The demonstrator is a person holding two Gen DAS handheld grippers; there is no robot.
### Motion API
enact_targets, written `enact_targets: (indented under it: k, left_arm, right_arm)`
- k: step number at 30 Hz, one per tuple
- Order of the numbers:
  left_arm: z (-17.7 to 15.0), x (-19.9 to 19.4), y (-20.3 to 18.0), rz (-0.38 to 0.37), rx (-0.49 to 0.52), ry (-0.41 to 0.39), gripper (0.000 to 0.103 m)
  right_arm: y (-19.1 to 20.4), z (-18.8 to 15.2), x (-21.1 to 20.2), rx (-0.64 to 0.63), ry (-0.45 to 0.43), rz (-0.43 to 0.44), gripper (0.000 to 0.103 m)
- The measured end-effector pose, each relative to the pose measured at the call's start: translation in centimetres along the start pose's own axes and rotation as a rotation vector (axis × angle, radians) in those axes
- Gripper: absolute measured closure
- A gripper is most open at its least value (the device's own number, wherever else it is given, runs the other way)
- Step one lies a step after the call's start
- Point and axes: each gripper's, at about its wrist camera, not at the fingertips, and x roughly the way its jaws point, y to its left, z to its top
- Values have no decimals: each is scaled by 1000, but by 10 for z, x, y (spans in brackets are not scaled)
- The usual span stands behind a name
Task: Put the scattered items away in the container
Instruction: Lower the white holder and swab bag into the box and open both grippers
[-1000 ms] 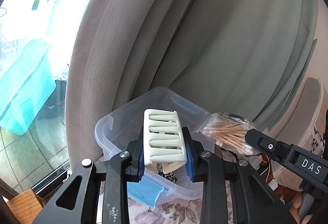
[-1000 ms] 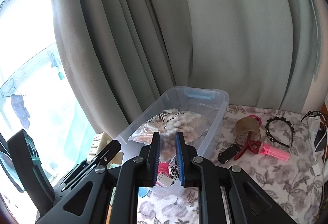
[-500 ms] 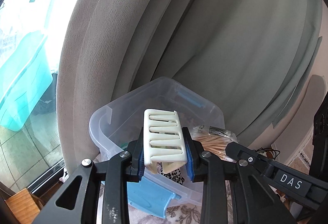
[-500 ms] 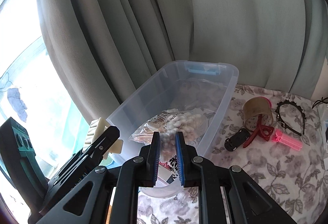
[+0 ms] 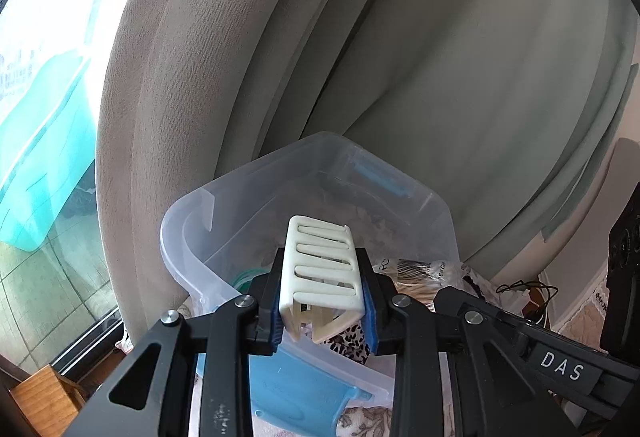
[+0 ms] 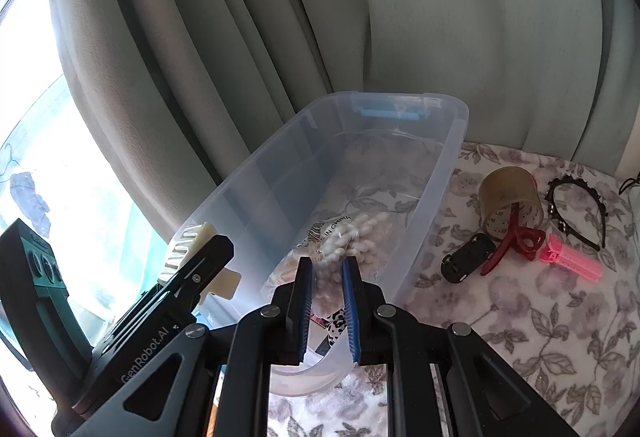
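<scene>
Both tilt down over bin (image 6: 436, 173) — left gripper (image 5: 322, 301) pinching claw clip (image 5: 320, 269), right gripper (image 6: 326, 301) pinching swab bag (image 6: 344, 237).

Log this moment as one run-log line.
left claw: shut on cream hair clip | right claw: shut on cotton swab bag | both over clear bin | nothing released

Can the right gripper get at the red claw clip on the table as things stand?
Probably not yet. The right gripper is shut on the bag of cotton swabs over the clear bin. The red claw clip lies uncovered on the tablecloth against the tape roll; release first.
</scene>
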Motion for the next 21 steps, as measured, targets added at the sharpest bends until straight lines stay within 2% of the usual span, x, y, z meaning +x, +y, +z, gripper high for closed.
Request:
enact_targets:
  k: [18,21]
  left_arm:
    - [6,3,4,13,14,10,72]
    - [7,3,5,1,16,17,67]
  right_arm:
    - [-5,-1,9,11,23,9,87]
    - [-4,0,9,11,27,6,87]
